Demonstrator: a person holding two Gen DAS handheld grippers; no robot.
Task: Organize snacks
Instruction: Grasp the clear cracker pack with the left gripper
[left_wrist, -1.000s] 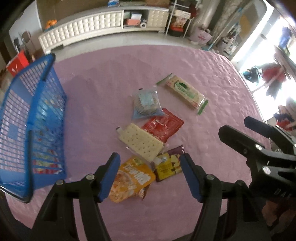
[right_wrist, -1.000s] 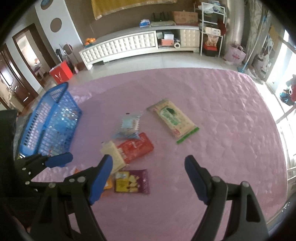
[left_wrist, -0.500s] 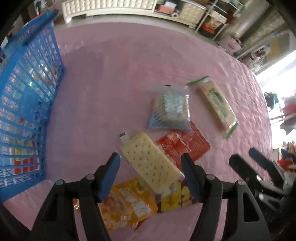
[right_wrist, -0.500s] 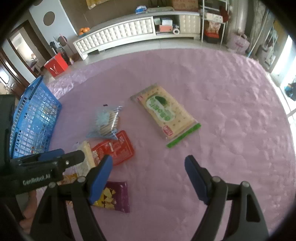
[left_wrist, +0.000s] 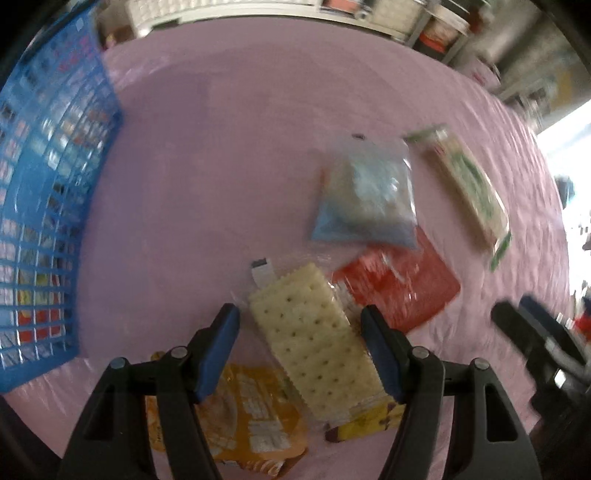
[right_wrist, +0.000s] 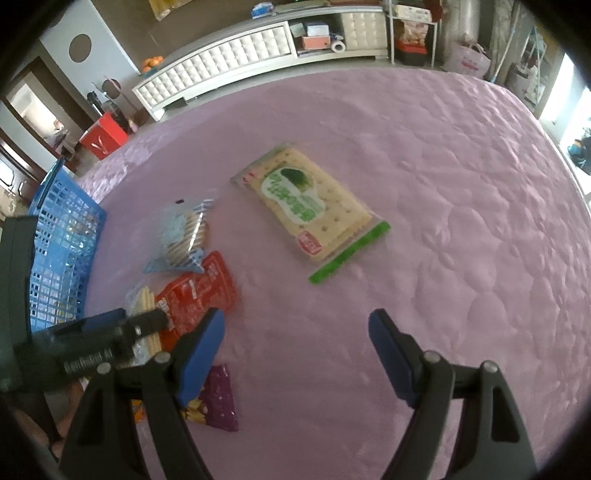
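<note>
A clear pack of pale crackers (left_wrist: 314, 339) lies on the pink cloth between the fingers of my left gripper (left_wrist: 300, 321). Its jaws are closing, with a gap still showing on each side of the pack. Under that pack lie an orange packet (left_wrist: 255, 417) and a yellow-and-purple packet (left_wrist: 369, 421). A red packet (left_wrist: 402, 291) and a bluish biscuit bag (left_wrist: 365, 199) sit just beyond. My right gripper (right_wrist: 297, 321) hangs open over bare cloth, a short way in front of the green-labelled cracker pack (right_wrist: 303, 199). The blue basket (left_wrist: 48, 206) stands at the left.
The quilted pink cloth (right_wrist: 443, 184) covers the whole table and is bare on the right half. Beyond the far edge stand a long white cabinet (right_wrist: 221, 62) and a red box (right_wrist: 103, 136) on the floor. Packets lie inside the basket (right_wrist: 62, 240).
Both grippers have come down closer to the snacks. The clear cracker pack now lies between the left fingers, and the green-labelled pack has grown larger ahead of the right gripper.
</note>
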